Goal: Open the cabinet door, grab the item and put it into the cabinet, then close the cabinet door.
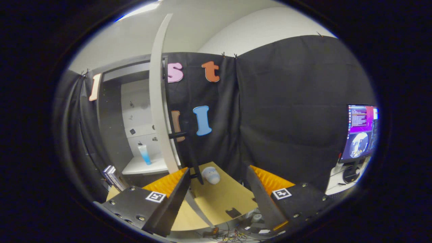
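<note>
Standing upright inside the open cabinet, on its pale lower shelf: a slim tube, white at the top and blue toward the base, well beyond the fingers and off to their left. Swung wide on its hinges, seen edge-on as a tall pale strip: the cabinet door, with a dark handle jutting from its far face. Lying on the tan tabletop just ahead of the fingers, near the foot of the door: a small rounded white-and-blue object, kind not clear. Propped at the left foot of the cabinet: a few books. Spread wide apart with nothing between them, gripping nothing: the gripper fingers, held over the table. Glowing off to the right past the black cloth wall: a monitor on a white surface. Tangled below the table's near edge: loose cables.
</note>
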The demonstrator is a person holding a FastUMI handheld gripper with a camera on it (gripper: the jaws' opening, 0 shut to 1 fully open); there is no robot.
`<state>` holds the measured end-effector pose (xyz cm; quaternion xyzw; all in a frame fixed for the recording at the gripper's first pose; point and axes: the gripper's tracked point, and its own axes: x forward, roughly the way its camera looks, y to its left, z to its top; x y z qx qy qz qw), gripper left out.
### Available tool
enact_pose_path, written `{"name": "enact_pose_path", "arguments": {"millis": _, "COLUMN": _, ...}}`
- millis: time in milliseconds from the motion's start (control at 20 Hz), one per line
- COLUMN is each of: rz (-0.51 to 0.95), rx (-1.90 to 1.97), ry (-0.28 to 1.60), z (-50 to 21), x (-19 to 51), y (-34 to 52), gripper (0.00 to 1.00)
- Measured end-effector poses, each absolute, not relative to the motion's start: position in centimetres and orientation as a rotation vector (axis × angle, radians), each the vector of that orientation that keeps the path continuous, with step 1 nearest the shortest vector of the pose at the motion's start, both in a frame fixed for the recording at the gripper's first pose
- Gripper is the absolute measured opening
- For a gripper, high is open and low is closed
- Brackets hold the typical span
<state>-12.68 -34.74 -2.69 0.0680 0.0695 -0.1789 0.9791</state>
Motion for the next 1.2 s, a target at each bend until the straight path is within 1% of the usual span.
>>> {"name": "enact_pose_path", "arguments": {"millis": 100, "rz": -0.352, "rx": 0.105, "ry": 0.163, "z": -3.6, "x": -12.0, "y": -34.2, "gripper": 0.99}}
{"name": "enact_pose_path", "arguments": {"millis": 150, "rz": -0.349, "rx": 0.090, "ry": 0.155, "z": -3.5, "x": -11.9, "y": -33.9, "gripper": 0.98}}
{"name": "enact_pose_path", "arguments": {"millis": 250, "rz": -0.314, "rx": 0.095, "ry": 0.153, "z": -3.2, "x": -11.7, "y": -32.5, "gripper": 0.98}}
{"name": "enact_pose_path", "arguments": {"millis": 600, "rz": -0.042, "rx": 0.103, "ry": 0.145, "z": -3.6, "x": -10.2, "y": -22.6, "gripper": 0.98}}
{"name": "enact_pose_path", "arguments": {"millis": 800, "rz": 0.065, "rx": 0.127, "ry": 0.139, "z": -4.1, "x": -8.7, "y": -18.3, "gripper": 0.98}}
{"name": "enact_pose_path", "arguments": {"millis": 1050, "rz": 0.114, "rx": 0.124, "ry": 0.185, "z": -6.2, "x": -7.1, "y": -16.0, "gripper": 0.98}}
{"name": "enact_pose_path", "arguments": {"millis": 1200, "rz": 0.167, "rx": 0.171, "ry": 0.178, "z": -6.2, "x": -6.0, "y": -14.3, "gripper": 0.98}}
